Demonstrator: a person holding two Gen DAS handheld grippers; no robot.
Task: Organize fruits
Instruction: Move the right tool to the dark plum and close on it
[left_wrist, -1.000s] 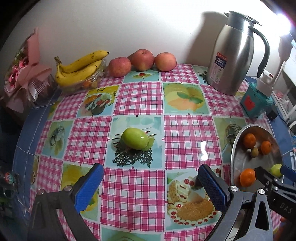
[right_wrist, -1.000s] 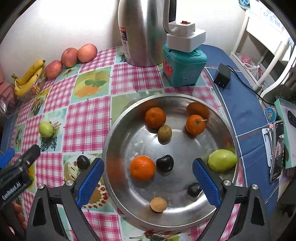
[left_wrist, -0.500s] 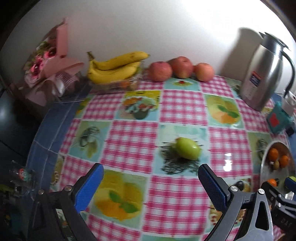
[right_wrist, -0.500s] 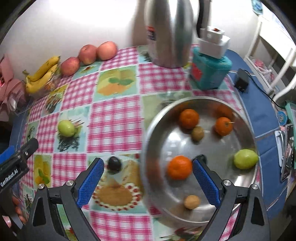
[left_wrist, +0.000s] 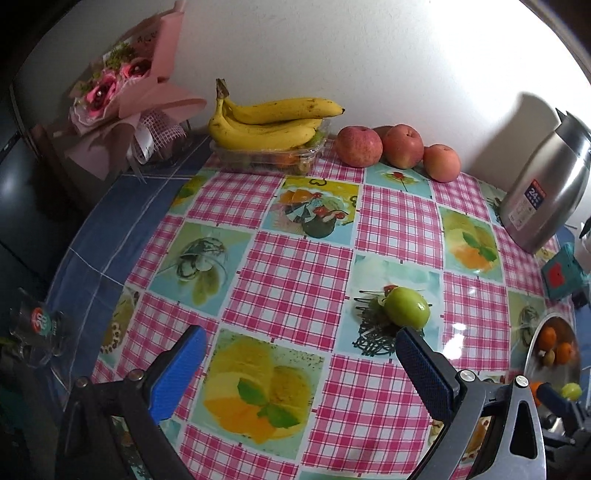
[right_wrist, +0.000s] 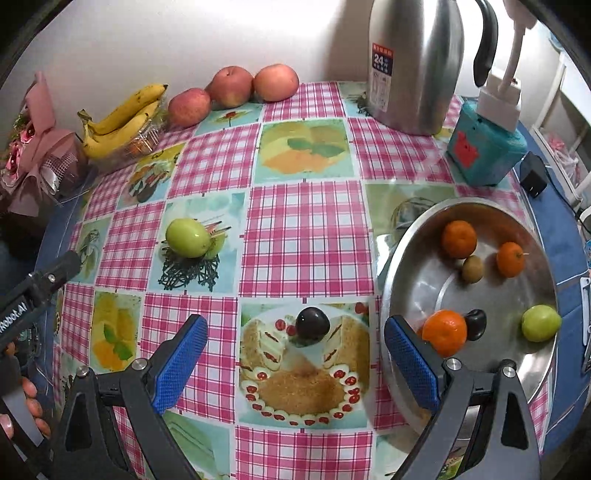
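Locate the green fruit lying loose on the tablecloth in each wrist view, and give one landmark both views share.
Left wrist view: the green fruit sits right of centre on a pale printed square, just beyond the tip of the left gripper's right-hand finger.
Right wrist view: the same fruit sits left of centre, far forward and left of the right gripper.
Shared landmark: the steel thermos jug by the wall.
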